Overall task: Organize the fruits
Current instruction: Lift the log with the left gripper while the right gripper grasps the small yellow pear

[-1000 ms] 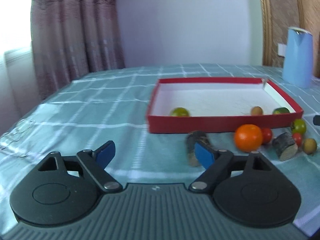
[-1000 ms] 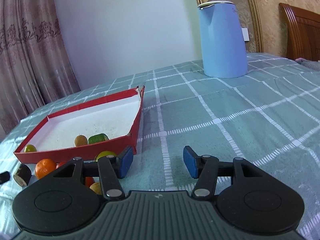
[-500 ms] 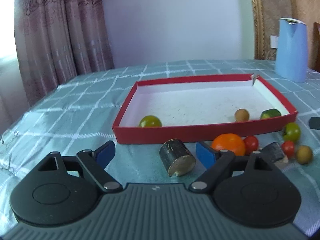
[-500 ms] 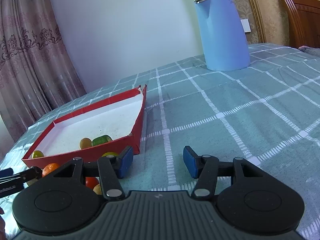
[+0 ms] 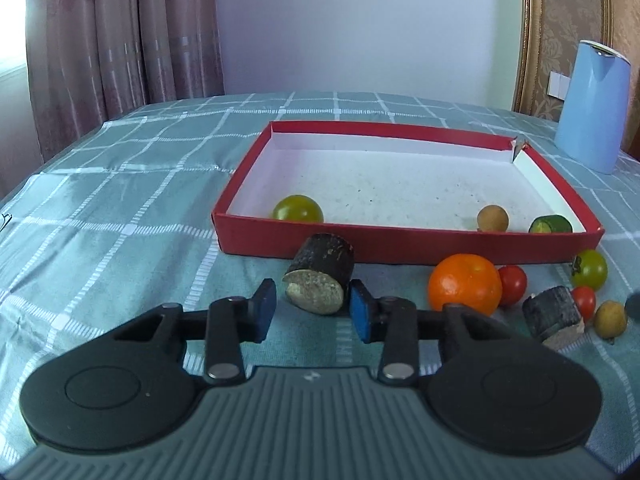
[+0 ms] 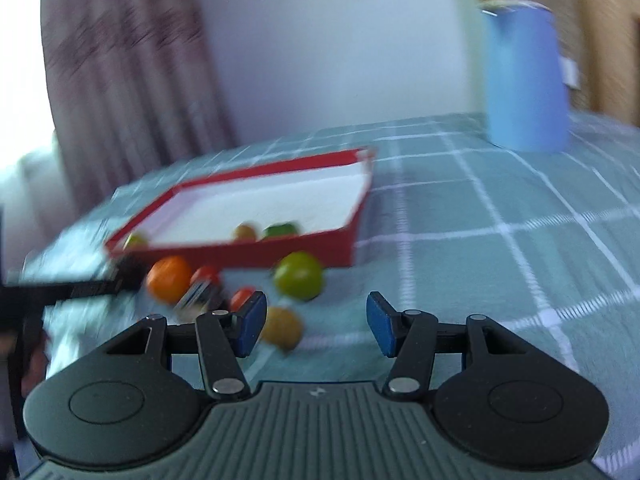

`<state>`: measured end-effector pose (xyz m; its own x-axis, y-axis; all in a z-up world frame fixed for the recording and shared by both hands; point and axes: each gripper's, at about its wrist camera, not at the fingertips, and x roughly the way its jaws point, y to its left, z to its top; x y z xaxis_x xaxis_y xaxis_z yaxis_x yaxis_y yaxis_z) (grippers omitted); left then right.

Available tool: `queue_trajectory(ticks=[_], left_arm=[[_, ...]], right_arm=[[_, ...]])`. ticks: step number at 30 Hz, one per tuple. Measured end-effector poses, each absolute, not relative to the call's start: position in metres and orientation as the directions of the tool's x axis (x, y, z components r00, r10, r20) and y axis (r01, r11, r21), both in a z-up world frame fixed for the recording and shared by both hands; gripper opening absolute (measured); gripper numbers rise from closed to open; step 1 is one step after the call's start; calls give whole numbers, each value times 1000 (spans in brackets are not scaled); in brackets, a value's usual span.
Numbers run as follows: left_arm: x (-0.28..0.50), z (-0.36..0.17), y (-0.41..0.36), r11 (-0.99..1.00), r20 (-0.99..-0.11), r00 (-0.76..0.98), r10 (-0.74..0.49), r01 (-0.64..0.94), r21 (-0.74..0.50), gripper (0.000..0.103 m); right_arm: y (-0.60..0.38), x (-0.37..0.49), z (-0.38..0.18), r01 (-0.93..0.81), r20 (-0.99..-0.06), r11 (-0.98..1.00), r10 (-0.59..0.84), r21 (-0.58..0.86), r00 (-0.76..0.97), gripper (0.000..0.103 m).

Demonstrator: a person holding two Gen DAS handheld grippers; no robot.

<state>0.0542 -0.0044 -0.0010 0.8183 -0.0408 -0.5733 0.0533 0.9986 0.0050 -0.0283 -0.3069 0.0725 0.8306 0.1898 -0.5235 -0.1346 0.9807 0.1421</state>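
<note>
A red box (image 5: 400,242) with a white floor holds a green tomato (image 5: 298,209), a small brown fruit (image 5: 493,218) and a cucumber piece (image 5: 550,225). In front of it lie a dark cut cylinder (image 5: 320,278), an orange (image 5: 464,290), red tomatoes (image 5: 512,284), a green tomato (image 5: 589,269), a second dark piece (image 5: 552,316) and a tan fruit (image 5: 609,319). My left gripper (image 5: 312,312) is open, its pads beside the cylinder's near end. My right gripper (image 6: 316,322) is open and empty, near a tan fruit (image 6: 282,328) and green tomato (image 6: 299,276); this view is blurred.
A blue kettle (image 5: 592,104) stands at the table's far right, also in the right wrist view (image 6: 524,76). The table has a teal checked cloth (image 5: 120,216). Curtains (image 5: 120,40) hang behind the left edge. The left gripper shows at the left of the right view (image 6: 60,292).
My left gripper has moved forward to the dark cylinder, which now sits between its pads. My right gripper has swung left towards the loose fruit and its view is blurred.
</note>
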Motion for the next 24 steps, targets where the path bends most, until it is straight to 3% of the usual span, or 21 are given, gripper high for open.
queue_trajectory(ticks=[5,12,18,24], left_arm=[[51,0,-2,999,-566,823,-46,50,-9,31],[42,4,6,997,-549,833,-71,55,-46,31],[30,6,13,996,-541,837,-84,65,-54,30],[19,8,19,996,-521,848,-91,72,-57,30]], right_arm=[[-284,-32,72,-218,-551,975,197,28,811,55],[-279,-16,67,-226,-599,974,196,25,777,54],[-283,-7,63,-197,-615,979,182,45,767,27],[-288,-11,64,-175,-591,982,184,73,786,27]])
